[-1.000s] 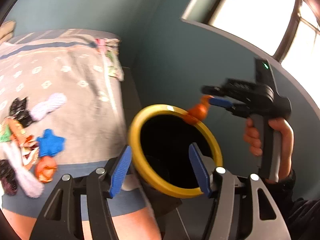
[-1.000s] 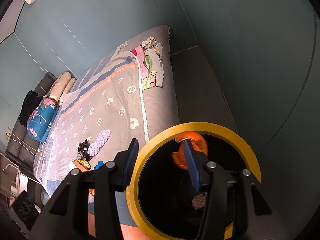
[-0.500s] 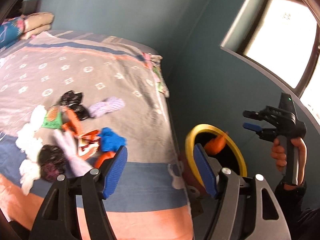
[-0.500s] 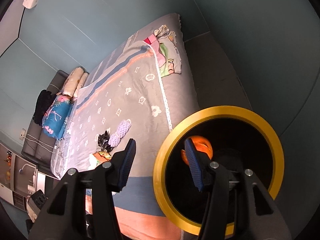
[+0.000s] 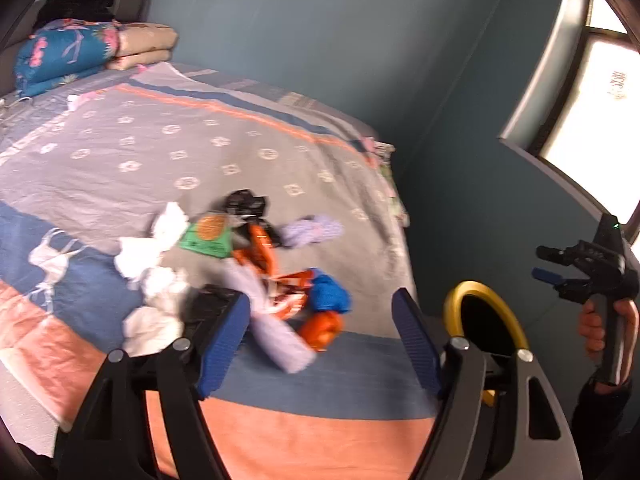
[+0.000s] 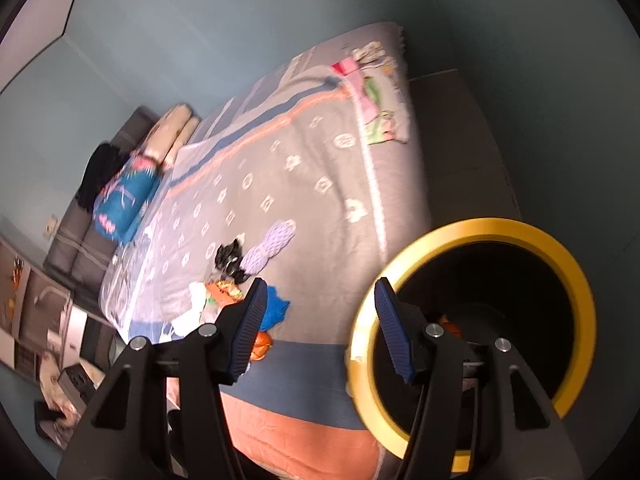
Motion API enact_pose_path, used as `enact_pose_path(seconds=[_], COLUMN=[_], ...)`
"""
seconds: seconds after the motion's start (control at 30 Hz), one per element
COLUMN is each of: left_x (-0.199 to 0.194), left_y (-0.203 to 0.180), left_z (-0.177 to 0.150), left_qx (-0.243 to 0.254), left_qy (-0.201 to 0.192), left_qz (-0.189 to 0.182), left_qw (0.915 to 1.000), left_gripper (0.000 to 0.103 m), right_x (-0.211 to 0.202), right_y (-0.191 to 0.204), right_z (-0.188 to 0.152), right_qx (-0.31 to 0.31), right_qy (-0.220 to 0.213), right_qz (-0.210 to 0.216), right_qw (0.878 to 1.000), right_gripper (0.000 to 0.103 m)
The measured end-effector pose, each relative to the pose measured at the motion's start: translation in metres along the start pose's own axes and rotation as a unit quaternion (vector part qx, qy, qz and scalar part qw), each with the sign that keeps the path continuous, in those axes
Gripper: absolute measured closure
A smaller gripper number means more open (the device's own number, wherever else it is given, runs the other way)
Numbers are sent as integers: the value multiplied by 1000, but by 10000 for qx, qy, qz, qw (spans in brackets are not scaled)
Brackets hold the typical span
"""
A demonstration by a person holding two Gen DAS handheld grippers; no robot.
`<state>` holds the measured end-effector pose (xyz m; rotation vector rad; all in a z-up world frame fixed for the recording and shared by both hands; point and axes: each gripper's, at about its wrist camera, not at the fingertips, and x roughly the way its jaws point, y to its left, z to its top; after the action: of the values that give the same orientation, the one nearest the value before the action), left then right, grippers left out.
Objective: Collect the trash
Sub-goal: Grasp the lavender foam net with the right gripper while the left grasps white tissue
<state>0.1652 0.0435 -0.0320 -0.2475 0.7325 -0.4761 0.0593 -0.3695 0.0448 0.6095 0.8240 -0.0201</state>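
A heap of trash lies on the bedspread: white tissues, a green packet, orange wrappers, a blue crumpled piece and an orange ball. My left gripper hangs over the heap's near side, its jaws opening, nothing between them. Beside the bed stands a black bin with a yellow rim. An orange piece lies inside it. My right gripper hovers by the bin's rim, jaws opening and empty.
Folded pillows and blankets are stacked at the head of the bed. A blue-grey wall runs behind the bed, and a window is at the right. The bin sits in the narrow gap between bed and wall.
The left wrist view swung from the bin to the trash heap on the bed. The orange piece left the right gripper and now lies in the bin. Both grippers' jaws stand wider.
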Motion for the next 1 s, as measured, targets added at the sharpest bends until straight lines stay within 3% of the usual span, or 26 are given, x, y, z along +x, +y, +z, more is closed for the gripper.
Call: enact_pose_path(seconds=[0.27,0.57,0.77,1.0], left_x=[2,22,44,74], left_y=[48,101,128,138], left_z=[-7,-22,-28,-33], left_qx=[-144,-313,-532,-496], left_qy=[42,465,780,1206], left_qz=[586,991,1090,1062], left_qw=[9982,9935,9895,9858], left_gripper=[26,25,25,25], right_x=[65,162,226,304], right_y=[69,128,152,168], right_z=[-3,-5,-1,3], right_qx=[-955,-1743,-2295,-2941], right_qy=[263,580,641,944], right_qz=[-115,-413,-732,-1151], right_qw=[9950,9821,9684,9441], right_gripper=[50,50,50,50])
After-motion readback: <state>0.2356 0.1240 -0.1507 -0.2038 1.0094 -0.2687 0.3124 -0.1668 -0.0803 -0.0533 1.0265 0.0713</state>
